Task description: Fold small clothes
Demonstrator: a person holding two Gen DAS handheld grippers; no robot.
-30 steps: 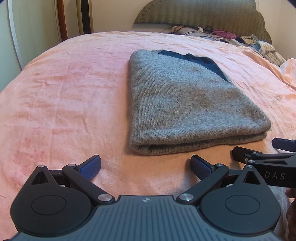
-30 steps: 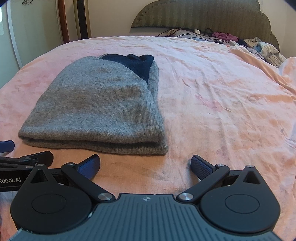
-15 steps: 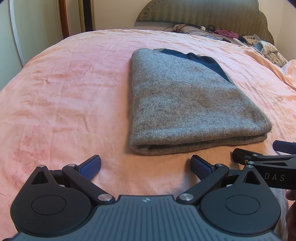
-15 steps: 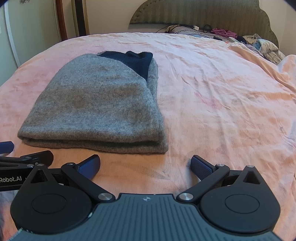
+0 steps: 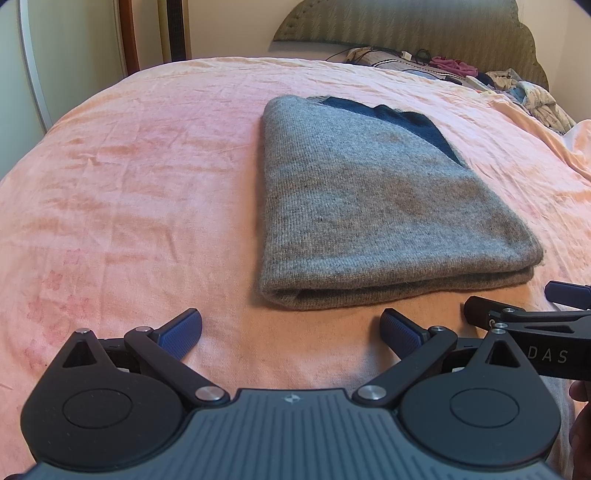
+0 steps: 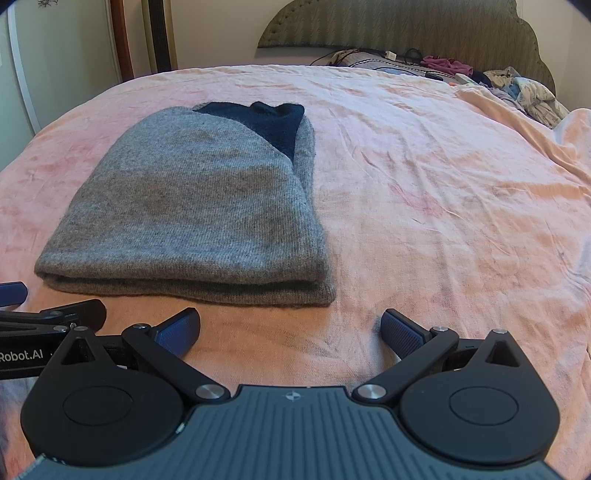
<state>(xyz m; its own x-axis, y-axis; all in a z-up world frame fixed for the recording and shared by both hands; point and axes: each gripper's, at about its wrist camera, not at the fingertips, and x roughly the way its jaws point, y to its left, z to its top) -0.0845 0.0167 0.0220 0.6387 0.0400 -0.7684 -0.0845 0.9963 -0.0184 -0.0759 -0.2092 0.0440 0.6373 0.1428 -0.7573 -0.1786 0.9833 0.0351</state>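
Both tongs, left (image 5: 290, 328) and right (image 6: 290, 328), sit spread wide and empty just short of the folded grey sweater (image 5: 369, 214)'s near edge. It lies flat on the pink bedspread (image 6: 461, 206), with bare sheet around it and a clothes pile (image 6: 524, 92) beyond, by the headboard.

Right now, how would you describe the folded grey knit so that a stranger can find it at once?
Look at the bed with the pink cover. The grey knit lies flat near its middle, far from the clothes pile by the headboard. It is the only folded item, with a dark blue part showing at its far end.
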